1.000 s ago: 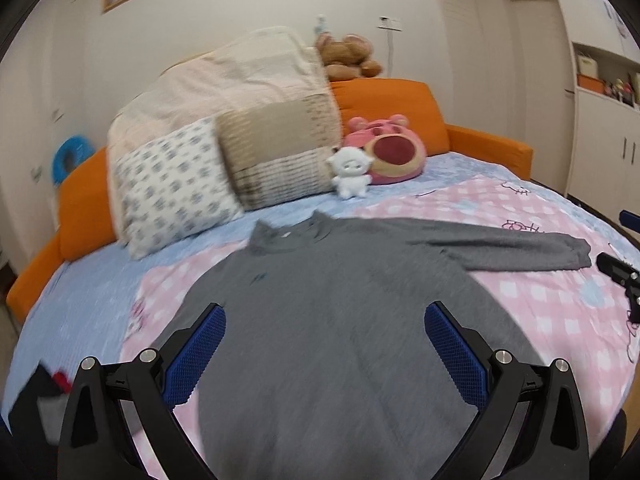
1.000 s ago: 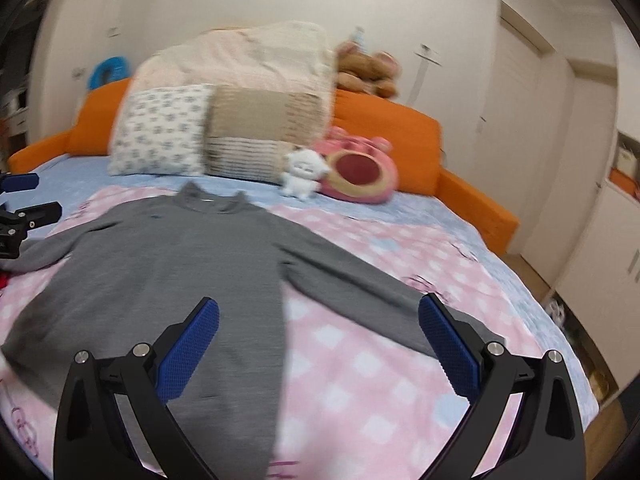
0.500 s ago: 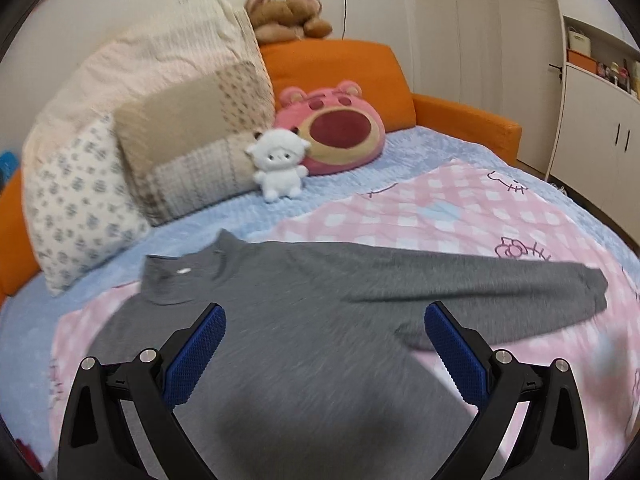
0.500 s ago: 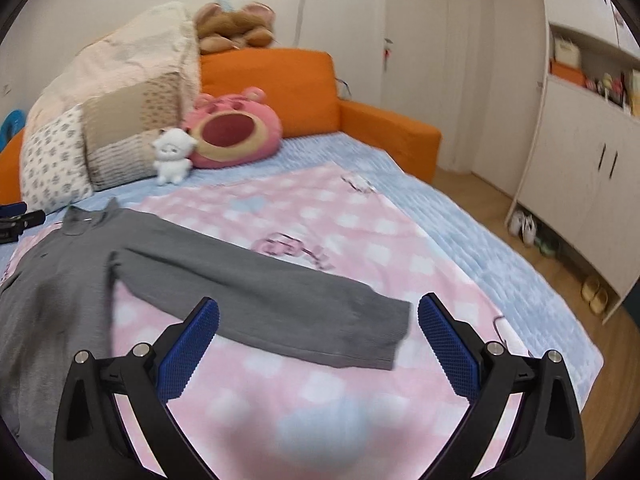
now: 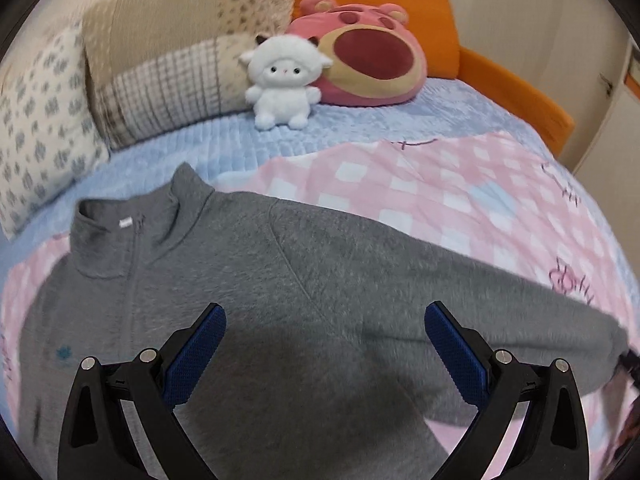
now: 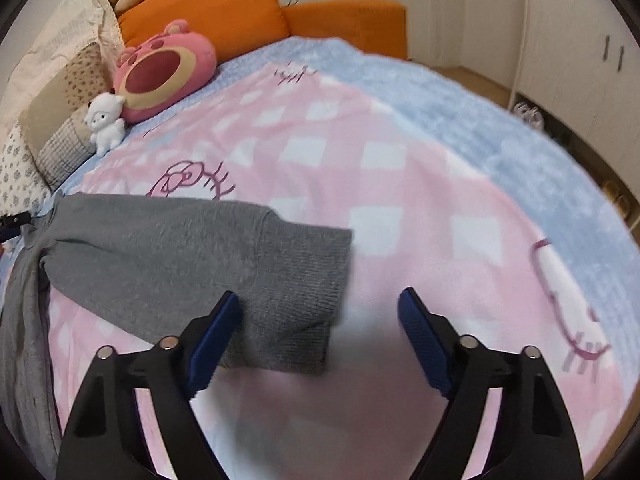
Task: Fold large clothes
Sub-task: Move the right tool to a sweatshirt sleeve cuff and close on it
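A fuzzy grey sweater (image 5: 248,280) with a stand-up collar and short zip lies flat, front up, on a pink checked blanket (image 5: 460,200) covering a blue bed. The left gripper (image 5: 324,344) hovers over its chest, 2 blue-padded fingers spread wide, holding nothing. The right gripper (image 6: 320,328) hangs above the ribbed cuff (image 6: 312,280) of 1 outstretched sleeve, jaws also wide apart and empty. Only the left view shows the collar; only the right view shows the white cupboards (image 6: 580,40). Both show the pink bear cushion (image 5: 360,68) and white plush toy (image 5: 280,88).
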